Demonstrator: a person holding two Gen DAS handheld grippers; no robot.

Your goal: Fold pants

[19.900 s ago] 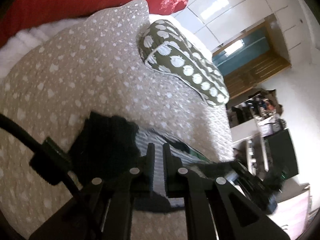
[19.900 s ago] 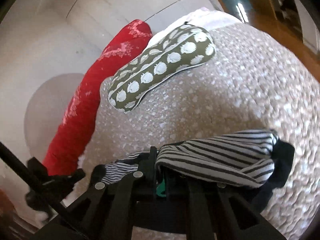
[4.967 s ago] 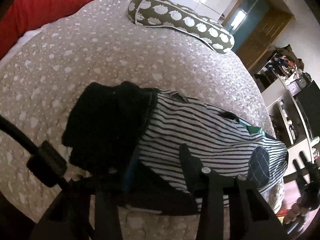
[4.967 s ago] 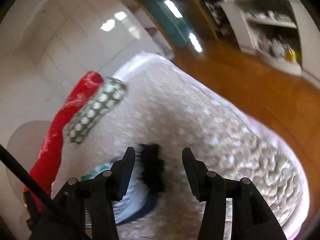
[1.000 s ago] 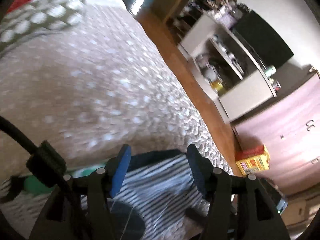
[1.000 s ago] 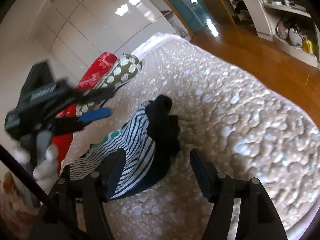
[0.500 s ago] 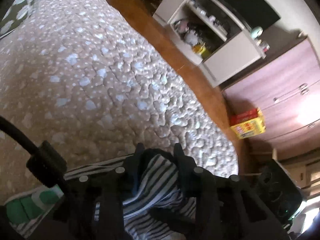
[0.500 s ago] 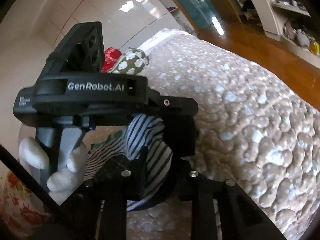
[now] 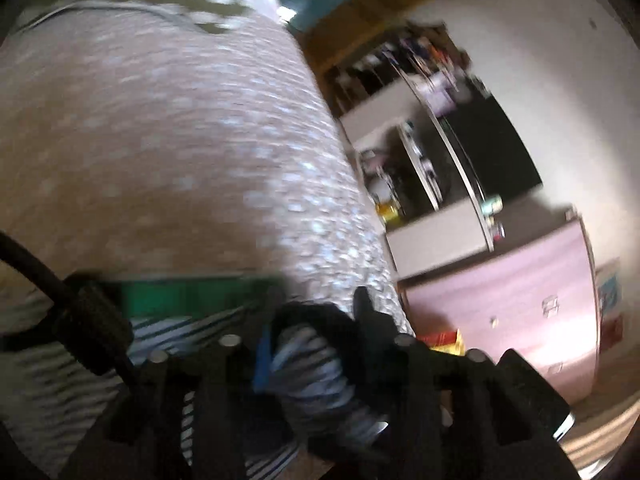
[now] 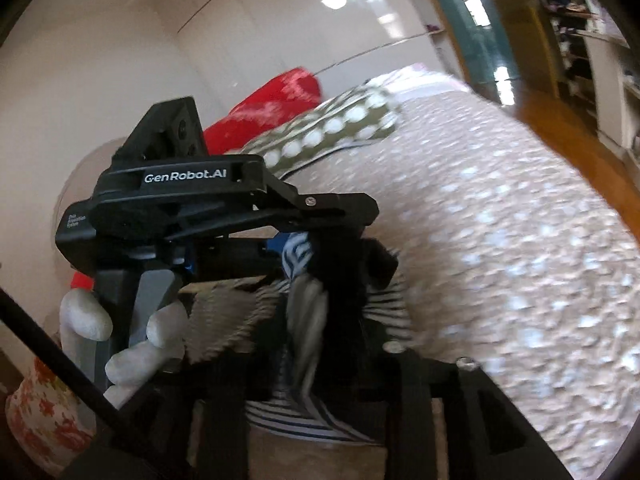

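The striped pants (image 9: 312,372) with a black cuff lie bunched on the dotted beige bed cover (image 9: 180,140). My left gripper (image 9: 312,332) is shut on a thick roll of the cuff end, though its jaws are opening slightly. A green patch of the pants (image 9: 192,296) shows to the left. In the right wrist view, the left gripper (image 10: 320,248) is held by a gloved hand (image 10: 132,344) and pinches the same cloth. My right gripper (image 10: 320,332), just below it, grips the pants (image 10: 384,312) and is also opening a little. The cloth hides its fingertips.
A green spotted pillow (image 10: 340,128) and a red pillow (image 10: 272,100) lie at the head of the bed. A white shelf unit (image 9: 420,168) and a pink dresser (image 9: 520,300) stand past the bed's right edge, across a wooden floor (image 10: 560,120).
Both grippers were open a second ago and have since closed on the cuff end. They have now carried it toward the pillows, and the cloth hangs lifted off the cover.
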